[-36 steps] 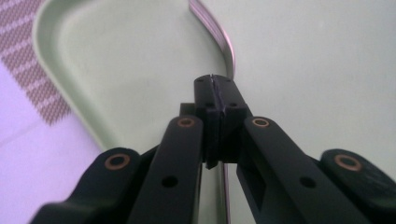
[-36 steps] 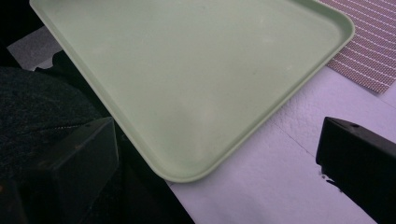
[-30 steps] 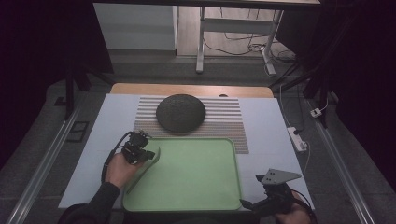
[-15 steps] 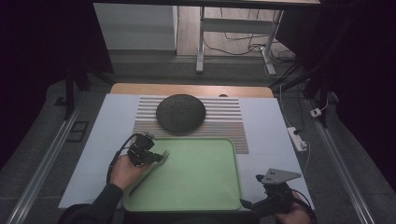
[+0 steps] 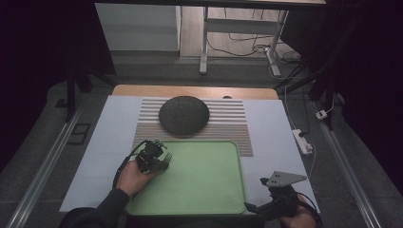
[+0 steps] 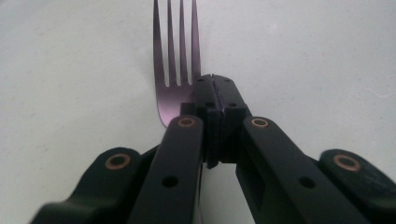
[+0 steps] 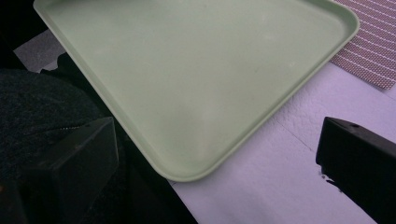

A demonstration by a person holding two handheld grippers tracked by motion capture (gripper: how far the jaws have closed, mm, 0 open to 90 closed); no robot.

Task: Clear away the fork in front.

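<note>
The left hand-held gripper (image 5: 159, 159) is squeezed shut on a fork (image 6: 176, 70), w/ the prongs sticking out past the jaws. It is over the top-left corner of the green tray (image 5: 209, 190) on the desk (image 5: 275, 128). The step looks like putting the fork down on the tray. Next move prob. needs the hand to go low, lay the fork flat, then let go. The right hand-held gripper (image 5: 278, 202) waits near the tray's bottom-right corner, jaws wide open & holding nothing.
</note>
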